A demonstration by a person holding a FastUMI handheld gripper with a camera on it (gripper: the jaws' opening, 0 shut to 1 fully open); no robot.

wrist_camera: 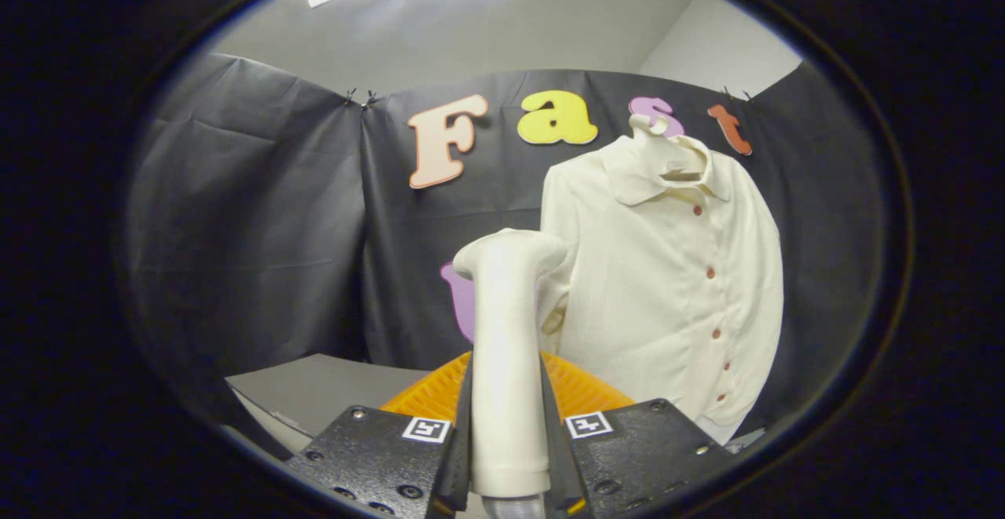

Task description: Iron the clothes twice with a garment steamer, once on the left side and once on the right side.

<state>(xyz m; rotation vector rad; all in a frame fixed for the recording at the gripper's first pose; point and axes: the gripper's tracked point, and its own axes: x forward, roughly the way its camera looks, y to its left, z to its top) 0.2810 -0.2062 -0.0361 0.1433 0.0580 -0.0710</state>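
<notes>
**The gripper holds the steamer up by the shirt**

The gripper (509,456) has its two black fingers (459,440) closed tight on the handle of the white garment steamer (506,346). One finger presses on each side of the handle. The steamer stands straight up between the fingers, and its wide head sits at the top.

A cream shirt (667,283) hangs on a white hanger (655,130), beyond the fingers and off to the right. It has a collar and a row of small red buttons (710,272) down the front. The steamer head is just beside the shirt's sleeve. I cannot tell if they touch.

An orange ridged thing (581,393) lies low, just behind the fingers. A grey table (314,393) is ahead on the left.
</notes>
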